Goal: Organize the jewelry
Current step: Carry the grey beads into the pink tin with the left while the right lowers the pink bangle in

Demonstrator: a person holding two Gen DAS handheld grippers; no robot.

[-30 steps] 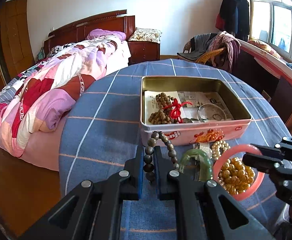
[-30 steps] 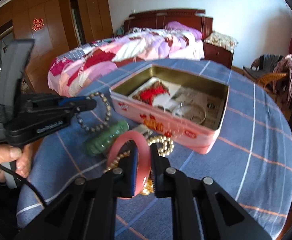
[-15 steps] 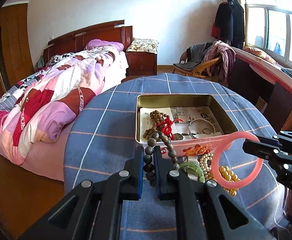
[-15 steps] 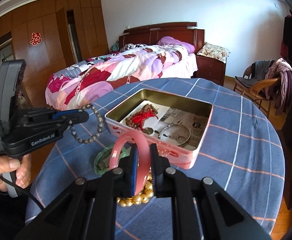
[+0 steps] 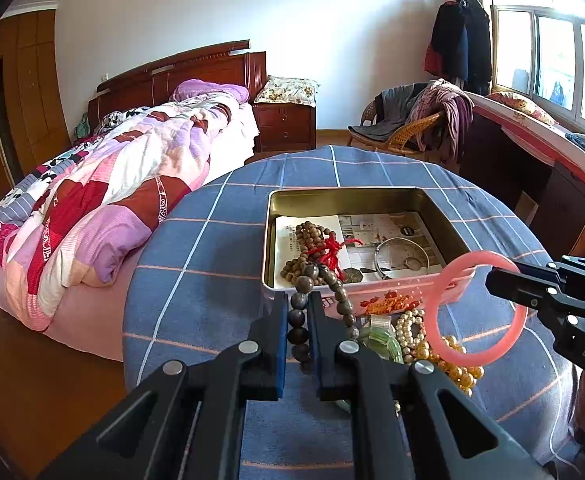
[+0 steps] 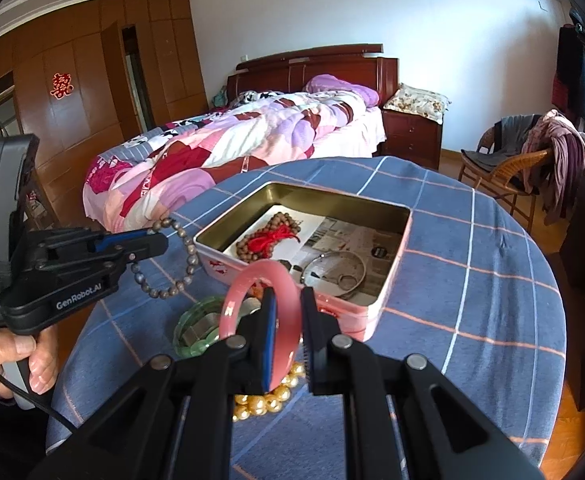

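Item: dark bead bracelet point(image 5: 298, 320), pinched between the narrowed jaws of the left gripper point(image 5: 295, 308), held off the table point(image 5: 196, 280) just short of the near wall of the tin point(image 5: 372, 304). Most of the loop hangs free; a snag on the tin's rim is judged possible if it is carried over low.

Item: pink bangle point(image 6: 252, 304), clamped on edge in the narrowed right gripper point(image 6: 286, 312), raised near the tin's front corner. Its hard, smooth band is judged liable to slip or twist out of the pads.

Items on the table, beside the tin: green bangle point(image 6: 196, 328), pearl strand point(image 5: 406, 328), gold beads point(image 6: 264, 400). These lie under both held pieces and could be knocked off by a drop.

Already in the tin: brown beads with red tassel point(image 6: 268, 240), thin metal bangle point(image 6: 334, 272).
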